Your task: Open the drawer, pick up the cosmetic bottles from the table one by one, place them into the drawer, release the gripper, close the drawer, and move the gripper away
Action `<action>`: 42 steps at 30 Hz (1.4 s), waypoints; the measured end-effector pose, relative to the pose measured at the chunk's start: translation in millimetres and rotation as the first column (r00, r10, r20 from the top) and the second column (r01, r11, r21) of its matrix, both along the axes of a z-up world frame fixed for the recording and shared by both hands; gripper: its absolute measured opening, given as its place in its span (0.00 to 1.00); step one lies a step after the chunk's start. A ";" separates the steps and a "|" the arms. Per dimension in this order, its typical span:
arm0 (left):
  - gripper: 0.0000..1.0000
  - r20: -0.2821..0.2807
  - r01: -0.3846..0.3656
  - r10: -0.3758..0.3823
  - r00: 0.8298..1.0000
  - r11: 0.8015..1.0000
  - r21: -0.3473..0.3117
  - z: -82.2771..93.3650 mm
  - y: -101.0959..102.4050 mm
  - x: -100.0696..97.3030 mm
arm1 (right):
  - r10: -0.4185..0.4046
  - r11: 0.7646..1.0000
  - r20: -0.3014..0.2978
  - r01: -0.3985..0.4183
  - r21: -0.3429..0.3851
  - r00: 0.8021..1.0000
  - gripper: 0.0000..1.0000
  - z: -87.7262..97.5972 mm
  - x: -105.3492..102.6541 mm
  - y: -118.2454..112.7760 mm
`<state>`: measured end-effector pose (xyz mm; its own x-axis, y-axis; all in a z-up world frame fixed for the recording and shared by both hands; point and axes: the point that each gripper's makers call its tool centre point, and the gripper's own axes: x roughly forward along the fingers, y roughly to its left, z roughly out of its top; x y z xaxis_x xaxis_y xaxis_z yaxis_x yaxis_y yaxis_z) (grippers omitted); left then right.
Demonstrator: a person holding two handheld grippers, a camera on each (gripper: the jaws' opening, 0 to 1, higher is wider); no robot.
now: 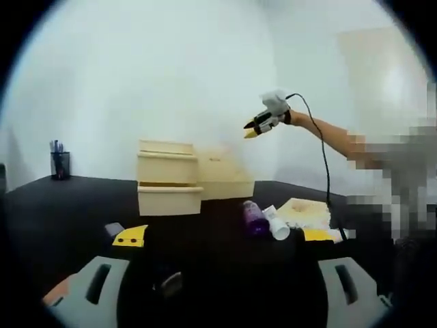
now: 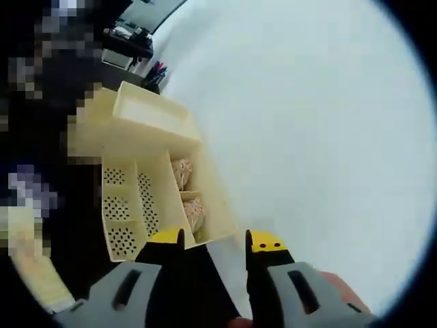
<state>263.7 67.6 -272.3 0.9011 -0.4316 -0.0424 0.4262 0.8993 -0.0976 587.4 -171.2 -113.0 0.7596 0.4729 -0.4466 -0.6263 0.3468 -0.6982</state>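
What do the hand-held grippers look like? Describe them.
Left hand-held gripper: grey jaws with slots. Right hand-held gripper: grey slotted jaws with yellow tips over black; from the left gripper view its body is white and black, trailing a black cable. The forearm is bare, no sleeve.

In the left gripper view the dark bench [image 1: 61, 212] lies bare in front of the drawer unit [image 1: 168, 178]. Right of that, a purple bottle [image 1: 254, 217] and a white bottle [image 1: 276, 225] crowd together. A pen cup [image 1: 60, 164] stands far left. The right gripper [image 1: 254, 130] hangs high above, its cable [image 1: 324, 171] trailing down to the bench.
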 end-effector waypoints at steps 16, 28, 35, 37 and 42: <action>0.77 0.000 -0.004 0.004 1.000 1.000 -0.026 2.6 3.4 0.6 | 0.021 0.992 -0.080 -0.011 0.126 0.997 0.36 1.3 -49.0 -13.4; 0.75 -0.022 0.006 -0.006 1.000 1.000 0.002 15.0 0.0 5.6 | 0.049 0.984 -0.153 -0.022 0.178 0.987 0.46 -11.9 -106.3 -27.2; 0.75 -0.043 0.030 -0.028 0.999 0.999 0.037 22.9 -11.7 8.1 | 0.067 0.984 -0.189 -0.033 0.175 0.980 0.47 -17.8 -129.1 -39.0; 0.75 -0.047 0.038 -0.036 0.998 0.998 0.041 25.1 -16.3 9.3 | 0.075 0.983 -0.197 -0.040 0.177 0.978 0.48 -19.3 -134.8 -43.6; 0.70 -0.063 0.061 -0.057 0.996 0.997 0.053 28.9 -29.9 10.6 | 0.095 0.977 -0.220 -0.049 0.206 0.971 0.48 -24.0 -149.0 -45.9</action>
<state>274.2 37.7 -243.4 0.8691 -0.4795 -0.1218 0.4734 0.8775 -0.0765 438.5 -217.0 -137.1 0.6091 0.6191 -0.4958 -0.7892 0.4111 -0.4562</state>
